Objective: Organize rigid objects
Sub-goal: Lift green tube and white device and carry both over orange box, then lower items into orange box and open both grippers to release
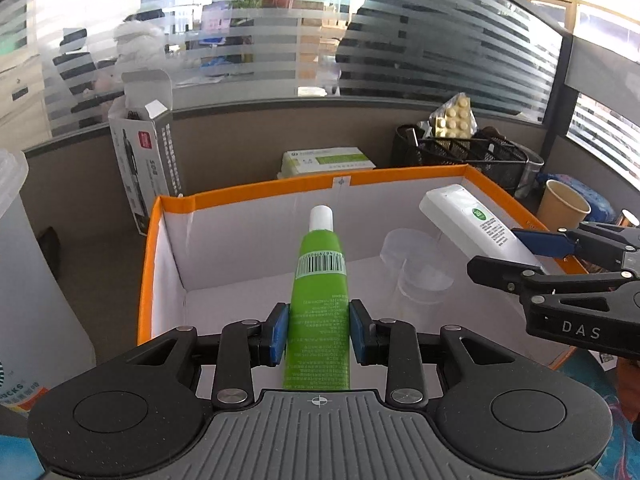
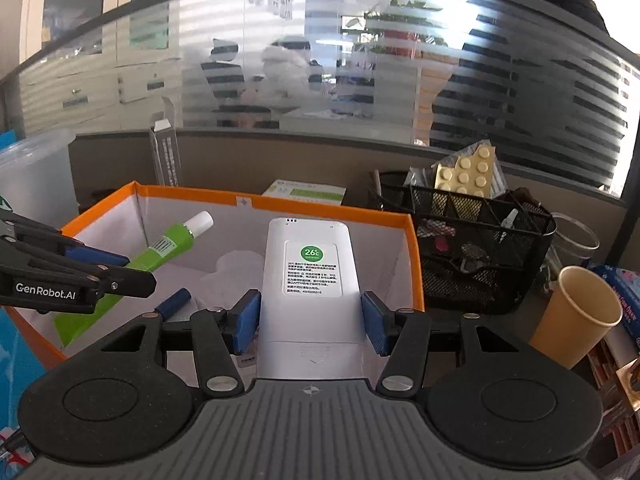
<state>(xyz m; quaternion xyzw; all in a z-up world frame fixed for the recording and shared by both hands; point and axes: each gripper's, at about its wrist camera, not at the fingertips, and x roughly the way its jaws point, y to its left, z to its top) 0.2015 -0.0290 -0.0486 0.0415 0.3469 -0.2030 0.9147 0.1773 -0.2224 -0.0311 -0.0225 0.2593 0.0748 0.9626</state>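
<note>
My left gripper (image 1: 319, 328) is shut on a green tube (image 1: 320, 296) with a white cap and holds it over the orange-rimmed white box (image 1: 256, 194). My right gripper (image 2: 311, 320) is shut on a white remote control (image 2: 310, 276) with a green sticker, also over the box (image 2: 336, 210). The remote (image 1: 476, 226) and right gripper (image 1: 520, 256) show at the right of the left wrist view. The tube (image 2: 160, 250) and left gripper (image 2: 120, 268) show at the left of the right wrist view. A clear round lid (image 1: 416, 264) and a dark blue pen (image 2: 174, 303) lie inside the box.
A black mesh basket (image 2: 480, 248) with blister packs (image 2: 464, 176) stands right of the box. A paper cup (image 2: 576, 316) is at the right. A green-white carton (image 1: 328, 162) and an upright open box (image 1: 148, 160) sit behind. A clear plastic container (image 1: 24, 264) stands at the left.
</note>
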